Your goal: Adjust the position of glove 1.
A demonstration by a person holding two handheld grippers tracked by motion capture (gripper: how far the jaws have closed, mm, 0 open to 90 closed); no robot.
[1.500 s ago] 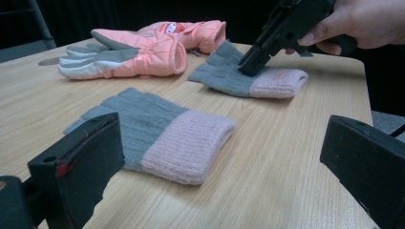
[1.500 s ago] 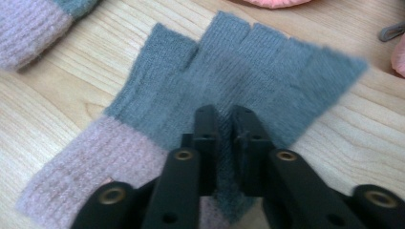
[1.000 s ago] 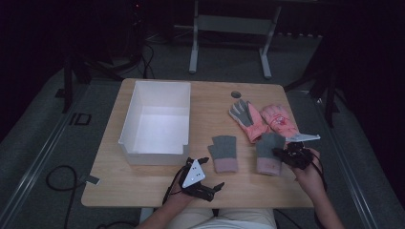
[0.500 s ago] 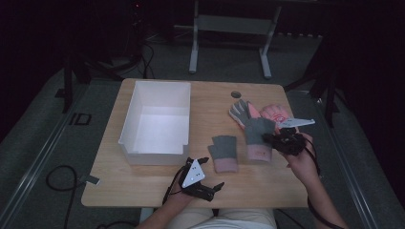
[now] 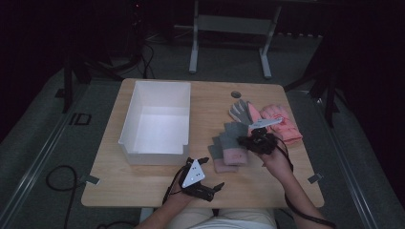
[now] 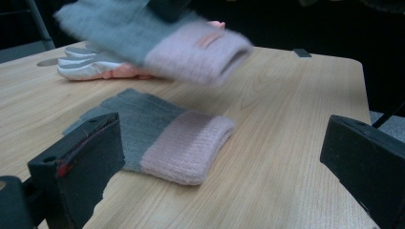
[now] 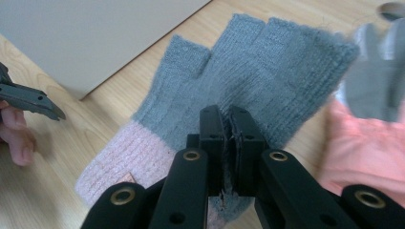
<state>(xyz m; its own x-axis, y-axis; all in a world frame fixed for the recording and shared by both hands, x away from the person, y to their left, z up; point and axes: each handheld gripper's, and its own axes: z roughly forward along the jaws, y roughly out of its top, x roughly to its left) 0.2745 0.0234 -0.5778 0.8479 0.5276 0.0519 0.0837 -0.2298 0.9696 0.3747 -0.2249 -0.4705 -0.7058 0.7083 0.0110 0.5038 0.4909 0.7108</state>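
Two grey fingerless gloves with pink cuffs are here. One glove point(image 6: 162, 138) lies flat on the wooden table point(image 5: 157, 183), right in front of my left gripper point(image 5: 212, 172), whose jaws stand wide open around nothing. My right gripper point(image 5: 246, 140) is shut on the grey knit of the other glove point(image 7: 248, 81). That held glove point(image 5: 234, 138) hangs just above the table, partly over the lying one point(image 5: 218, 157), and looks blurred in the left gripper view.
A white open bin point(image 5: 155, 152) stands left of the gloves, empty. Pink and grey work gloves point(image 5: 279, 119) lie on the table behind my right gripper. A small round disc point(image 5: 236, 94) is near the far edge.
My right gripper has carried the grey glove up and to the left, from beside the lying glove to partly over it. The left gripper has stayed put.
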